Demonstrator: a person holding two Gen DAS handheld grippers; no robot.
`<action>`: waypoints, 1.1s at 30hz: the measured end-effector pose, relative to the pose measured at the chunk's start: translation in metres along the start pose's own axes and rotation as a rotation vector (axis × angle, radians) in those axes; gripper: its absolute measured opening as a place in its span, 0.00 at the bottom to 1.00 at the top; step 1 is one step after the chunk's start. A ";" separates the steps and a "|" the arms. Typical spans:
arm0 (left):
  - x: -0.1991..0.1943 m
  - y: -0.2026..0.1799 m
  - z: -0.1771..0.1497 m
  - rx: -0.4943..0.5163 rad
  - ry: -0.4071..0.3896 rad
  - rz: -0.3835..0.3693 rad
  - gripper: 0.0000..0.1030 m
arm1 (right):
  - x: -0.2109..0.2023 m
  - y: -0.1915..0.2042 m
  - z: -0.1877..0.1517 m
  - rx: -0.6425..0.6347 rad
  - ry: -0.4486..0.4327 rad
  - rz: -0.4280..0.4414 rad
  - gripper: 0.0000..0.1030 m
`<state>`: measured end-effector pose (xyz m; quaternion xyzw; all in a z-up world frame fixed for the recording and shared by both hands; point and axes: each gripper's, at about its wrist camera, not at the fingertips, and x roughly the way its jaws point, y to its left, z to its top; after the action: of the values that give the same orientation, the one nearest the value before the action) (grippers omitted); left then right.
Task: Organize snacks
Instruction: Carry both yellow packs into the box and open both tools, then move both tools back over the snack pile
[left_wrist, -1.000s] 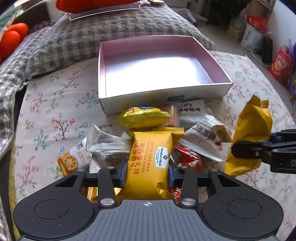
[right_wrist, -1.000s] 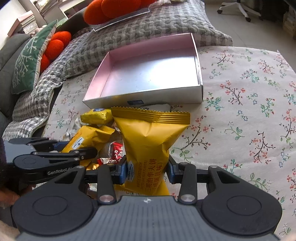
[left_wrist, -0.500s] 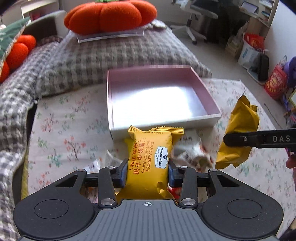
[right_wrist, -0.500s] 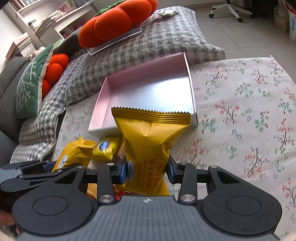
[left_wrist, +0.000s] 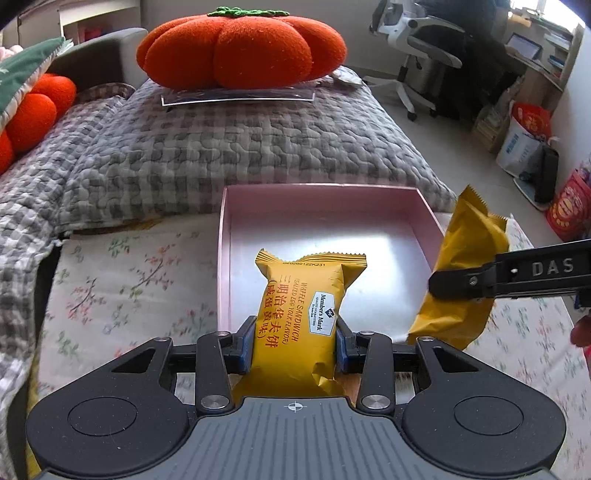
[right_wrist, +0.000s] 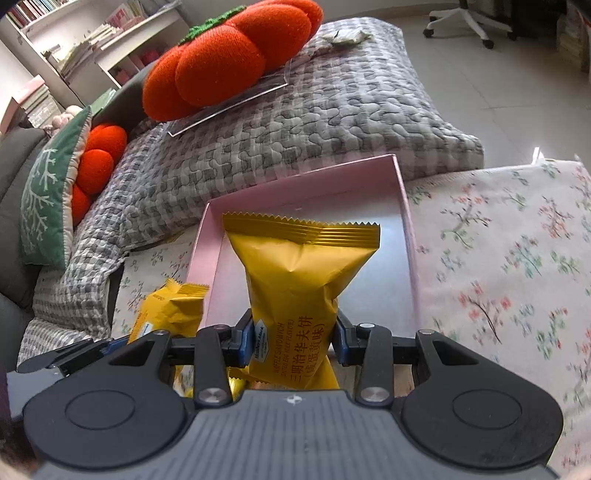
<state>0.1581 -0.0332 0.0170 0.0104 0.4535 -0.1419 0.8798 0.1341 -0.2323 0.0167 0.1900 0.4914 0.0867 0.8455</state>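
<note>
Snack pack (left_wrist: 301, 314): "Member's Mark WAFFLE SANDWICH"; right gripper (left_wrist: 458, 284): "DAS".

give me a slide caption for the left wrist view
Left gripper holds a yellow waffle sandwich pack over the pink box, right gripper alongside with another.

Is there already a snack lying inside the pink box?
No, the pink box shows only its bare shiny floor, and both yellow waffle packets are clamped in the grippers above it.
</note>
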 end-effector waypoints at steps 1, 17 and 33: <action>0.006 0.001 0.002 -0.003 -0.002 0.002 0.37 | 0.004 -0.001 0.003 0.004 0.007 -0.002 0.36; 0.064 0.014 0.014 -0.009 0.018 0.008 0.37 | 0.066 -0.005 0.031 0.024 0.099 -0.068 0.36; 0.046 0.010 0.002 0.029 0.060 -0.008 0.84 | 0.048 -0.002 0.026 0.024 0.077 -0.091 0.71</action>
<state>0.1877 -0.0355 -0.0198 0.0256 0.4776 -0.1514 0.8651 0.1807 -0.2240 -0.0110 0.1738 0.5327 0.0494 0.8268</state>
